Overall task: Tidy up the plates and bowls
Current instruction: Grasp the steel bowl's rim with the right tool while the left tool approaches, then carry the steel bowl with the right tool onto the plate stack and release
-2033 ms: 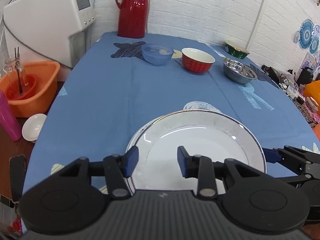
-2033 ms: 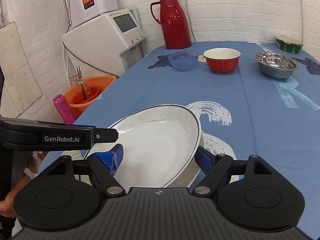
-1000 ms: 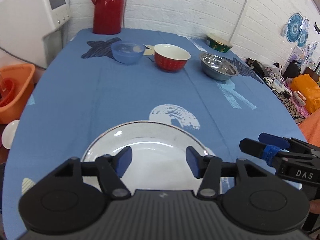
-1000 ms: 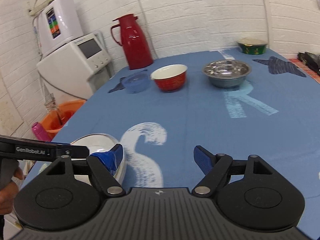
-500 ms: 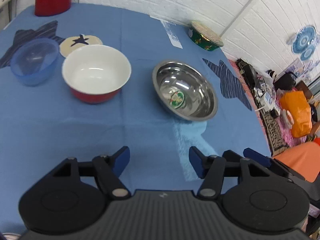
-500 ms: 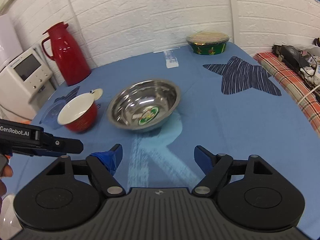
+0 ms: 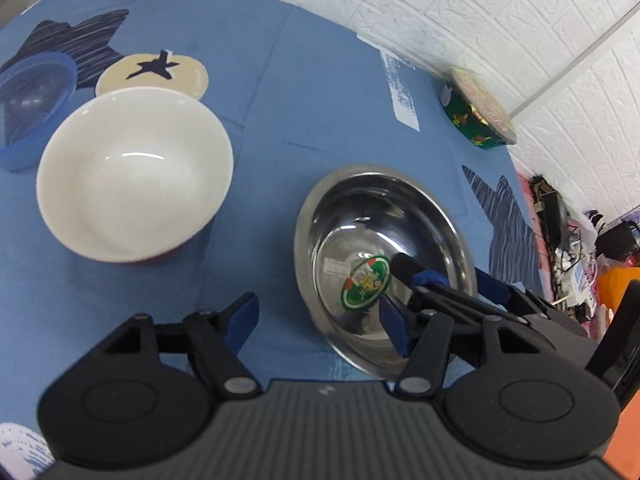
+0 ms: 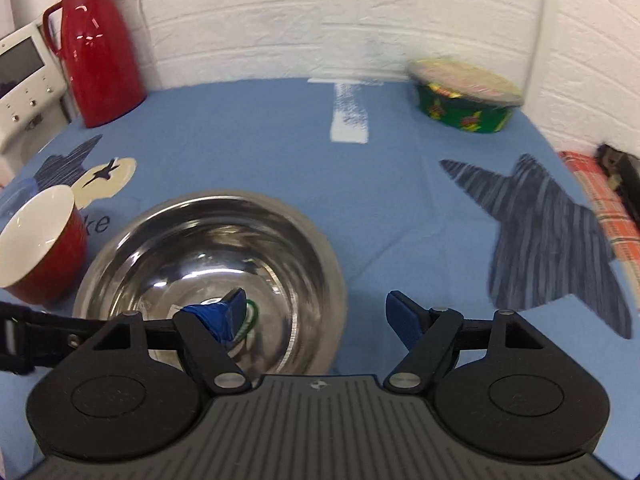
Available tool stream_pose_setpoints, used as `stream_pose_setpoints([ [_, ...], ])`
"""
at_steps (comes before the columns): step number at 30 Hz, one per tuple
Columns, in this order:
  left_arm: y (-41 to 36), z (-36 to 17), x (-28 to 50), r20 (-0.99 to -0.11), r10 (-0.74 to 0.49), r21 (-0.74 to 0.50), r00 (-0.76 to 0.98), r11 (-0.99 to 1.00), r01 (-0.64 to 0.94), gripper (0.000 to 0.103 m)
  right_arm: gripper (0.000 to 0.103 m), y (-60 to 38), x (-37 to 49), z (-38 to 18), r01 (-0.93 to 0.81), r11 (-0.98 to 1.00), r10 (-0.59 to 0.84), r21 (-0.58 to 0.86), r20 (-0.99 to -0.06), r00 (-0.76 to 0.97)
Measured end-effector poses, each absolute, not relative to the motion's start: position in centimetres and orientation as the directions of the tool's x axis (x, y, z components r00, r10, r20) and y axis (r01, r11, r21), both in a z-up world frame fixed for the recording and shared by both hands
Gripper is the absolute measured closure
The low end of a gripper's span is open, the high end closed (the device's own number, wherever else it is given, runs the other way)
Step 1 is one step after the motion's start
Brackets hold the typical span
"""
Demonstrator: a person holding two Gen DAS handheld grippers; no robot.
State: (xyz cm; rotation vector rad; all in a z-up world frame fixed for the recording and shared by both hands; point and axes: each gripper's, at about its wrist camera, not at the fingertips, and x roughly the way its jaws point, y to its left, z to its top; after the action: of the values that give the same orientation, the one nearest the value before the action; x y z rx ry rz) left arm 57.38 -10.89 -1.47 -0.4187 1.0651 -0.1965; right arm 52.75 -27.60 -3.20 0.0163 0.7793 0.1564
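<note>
A steel bowl [image 7: 360, 208] with a green sticker inside stands on the blue cloth. My right gripper [image 8: 318, 316] is open and straddles its rim: the left finger sits inside the steel bowl [image 8: 224, 240], the right finger outside. My left gripper [image 7: 318, 322] is open too, over the bowl's near-left edge, with one pad above the cloth and one above the bowl. To the left stands a red bowl [image 7: 136, 176] with a white inside, and beyond it a blue see-through bowl [image 7: 32, 96]. No plates are in view.
A green patterned bowl with a lid [image 8: 464, 96] stands at the far right by the wall. A red thermos [image 8: 96, 44] is at the far left, next to a white appliance [image 8: 24, 76]. The table's right edge borders clutter [image 7: 568, 232].
Both grippers have left the stacked white plates and travelled forward across the table to the steel bowl. The right gripper's fingers now sit around its rim.
</note>
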Motion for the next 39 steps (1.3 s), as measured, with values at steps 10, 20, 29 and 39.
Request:
stream_pose_setpoints([
  [10, -10.5, 0.0, 54.4, -0.819, -0.319, -0.329, 0.476, 0.942, 0.067, 0.094, 0.056, -26.0, 47.7, -1.1, -0.216, 0.967, 0.247, 0.133, -0.695, 0.675],
  [20, -7.5, 2.2, 40.4, -0.811, -0.394, -0.328, 0.433, 0.918, 0.223, 0.095, 0.053, -22.4, 33.7, 0.5, -0.247, 0.960, 0.267, 0.135, -0.715, 0.647],
  [29, -5.2, -0.7, 31.4, -0.811, -0.443, -0.341, 0.381, 0.888, 0.307, 0.094, 0.052, -20.1, 25.3, -2.1, -0.219, 0.965, 0.250, 0.142, -0.741, 0.623],
  [39, -5.5, -2.0, 29.2, -0.798, -0.460, -0.350, 0.389, 0.879, 0.323, 0.094, 0.051, -20.0, 22.8, -3.0, -0.208, 0.974, 0.206, 0.094, -0.750, 0.629],
])
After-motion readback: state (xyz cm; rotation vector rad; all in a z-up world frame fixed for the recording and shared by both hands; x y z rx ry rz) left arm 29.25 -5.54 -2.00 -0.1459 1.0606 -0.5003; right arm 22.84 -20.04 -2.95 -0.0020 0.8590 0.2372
